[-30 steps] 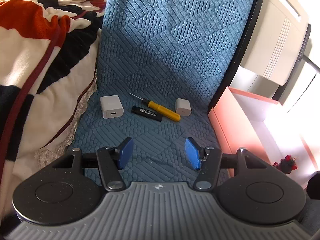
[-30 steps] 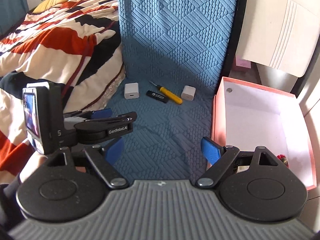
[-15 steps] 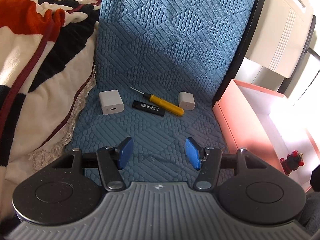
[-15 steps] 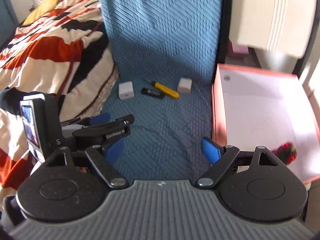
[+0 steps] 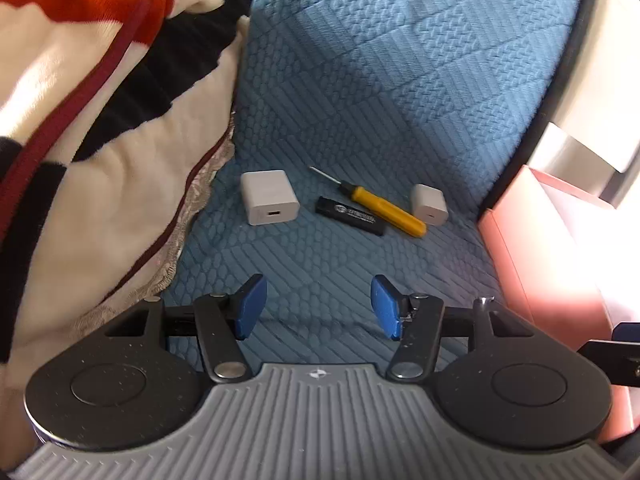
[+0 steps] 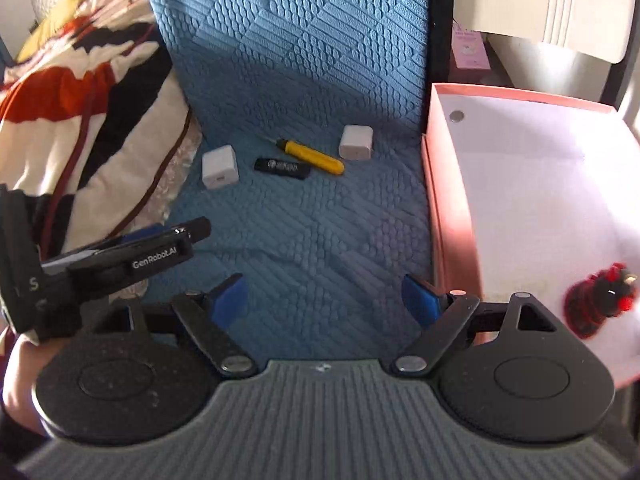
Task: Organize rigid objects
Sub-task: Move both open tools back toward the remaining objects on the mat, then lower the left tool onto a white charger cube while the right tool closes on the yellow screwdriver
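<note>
A row of objects lies on the blue quilted mat: a large white charger cube, a black USB stick, a yellow screwdriver and a small white charger cube. My left gripper is open and empty, short of the row; it also shows at the left of the right wrist view. My right gripper is open and empty, farther back. A red and black toy lies in the pink box.
A striped red, black and cream blanket is bunched along the left of the mat. The pink box with a white inside stands to the right of the mat. A white cabinet stands behind the box.
Both grippers have moved forward toward the row of objects, which looks larger now. The right wrist view has turned to the right, showing more of the box and the toy.
</note>
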The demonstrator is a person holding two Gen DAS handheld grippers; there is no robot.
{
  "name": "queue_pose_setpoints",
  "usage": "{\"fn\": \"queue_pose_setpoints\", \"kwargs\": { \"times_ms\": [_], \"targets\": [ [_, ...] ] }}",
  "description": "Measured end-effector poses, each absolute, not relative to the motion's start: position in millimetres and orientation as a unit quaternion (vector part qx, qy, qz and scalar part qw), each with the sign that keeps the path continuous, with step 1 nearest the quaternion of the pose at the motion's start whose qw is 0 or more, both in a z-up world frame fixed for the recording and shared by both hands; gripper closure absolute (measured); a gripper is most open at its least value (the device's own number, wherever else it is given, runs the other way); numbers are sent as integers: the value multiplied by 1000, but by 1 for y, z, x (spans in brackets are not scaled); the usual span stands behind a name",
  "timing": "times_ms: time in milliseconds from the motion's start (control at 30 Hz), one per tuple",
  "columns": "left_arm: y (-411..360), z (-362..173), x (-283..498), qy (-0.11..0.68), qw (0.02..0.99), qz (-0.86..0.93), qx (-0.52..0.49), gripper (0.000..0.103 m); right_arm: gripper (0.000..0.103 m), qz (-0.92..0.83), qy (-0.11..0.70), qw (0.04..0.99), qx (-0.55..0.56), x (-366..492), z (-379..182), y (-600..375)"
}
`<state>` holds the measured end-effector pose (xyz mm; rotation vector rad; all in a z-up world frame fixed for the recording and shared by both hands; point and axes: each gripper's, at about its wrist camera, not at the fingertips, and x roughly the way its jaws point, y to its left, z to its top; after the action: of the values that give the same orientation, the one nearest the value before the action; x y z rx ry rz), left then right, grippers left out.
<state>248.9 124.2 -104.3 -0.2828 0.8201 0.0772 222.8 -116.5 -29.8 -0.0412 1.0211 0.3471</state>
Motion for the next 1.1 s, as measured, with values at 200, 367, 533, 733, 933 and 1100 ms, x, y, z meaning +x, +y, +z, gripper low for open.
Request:
{"fn": "queue_pose_setpoints", "kwargs": {
  "times_ms": [200, 367, 533, 733, 933, 1100],
  "targets": [
    [126, -106, 270, 386, 913, 34, -130, 39, 18, 178, 456, 870, -51, 238, -56, -101],
    [133, -121, 289, 399, 906, 44, -134, 39, 17, 185, 465, 864, -57, 260, -76, -84],
    [131, -132, 308, 403, 907, 39, -116, 39, 17, 191, 452, 866, -93, 280, -86, -70],
    [140, -151, 337, 435, 888, 49, -141, 39, 17, 226, 467, 851, -83, 306, -108, -65],
    [149, -159, 359, 446, 880, 72, -147, 36, 18, 235, 455, 856, -76, 330, -120, -57],
    [150, -162, 371, 447, 882, 75, -130, 21, 23, 257, 440, 857, -80, 355, -132, -51]
  ]
}}
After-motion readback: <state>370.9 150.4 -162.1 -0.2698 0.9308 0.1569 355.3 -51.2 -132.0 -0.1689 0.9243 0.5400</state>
